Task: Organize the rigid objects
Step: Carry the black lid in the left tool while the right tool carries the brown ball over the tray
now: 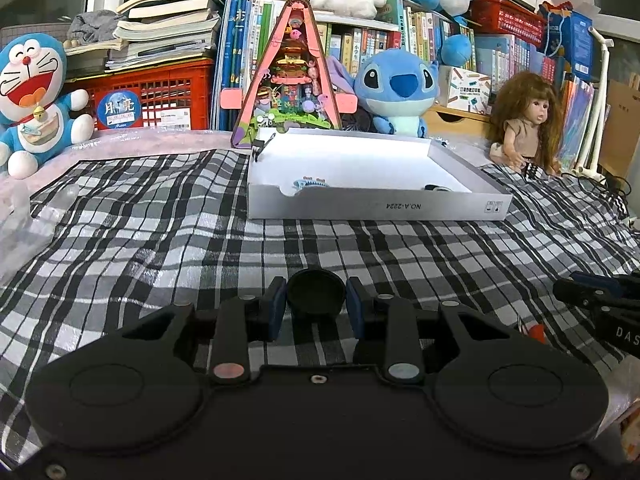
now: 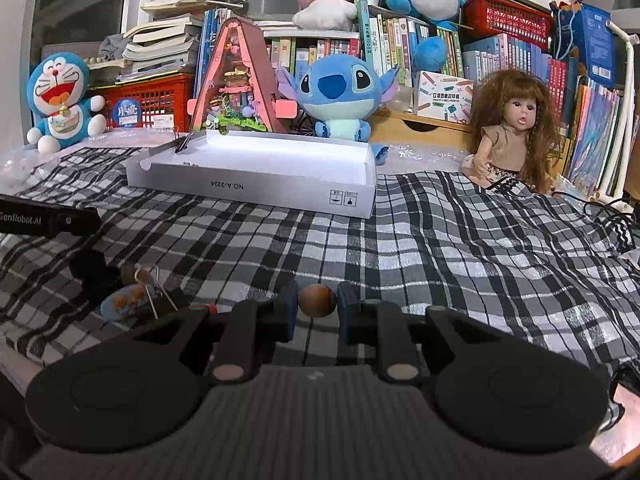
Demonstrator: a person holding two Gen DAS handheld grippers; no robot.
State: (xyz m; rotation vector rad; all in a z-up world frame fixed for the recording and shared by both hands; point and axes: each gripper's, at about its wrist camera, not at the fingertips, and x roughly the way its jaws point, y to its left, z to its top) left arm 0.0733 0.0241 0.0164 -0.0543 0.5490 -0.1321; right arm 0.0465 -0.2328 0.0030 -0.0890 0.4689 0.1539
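Observation:
My left gripper [image 1: 316, 298] is shut on a round black cap [image 1: 316, 294], held over the checked cloth in front of the white box [image 1: 376, 208]. My right gripper [image 2: 317, 302] is shut on a brown bead [image 2: 317, 300], also short of the white box [image 2: 256, 190]. In the left wrist view the box holds a blue hair clip [image 1: 310, 183], a dark item [image 1: 438, 189], and a black binder clip [image 1: 260, 145] on its far rim. Small loose objects [image 2: 132, 296] lie on the cloth left of my right gripper.
Plush toys, a doll [image 2: 508, 132], a pink triangular model [image 1: 290, 80], red crates and bookshelves line the back. Clear plastic wrap [image 1: 24, 216] lies at the far left. The other gripper shows at the right edge in the left wrist view [image 1: 600, 304].

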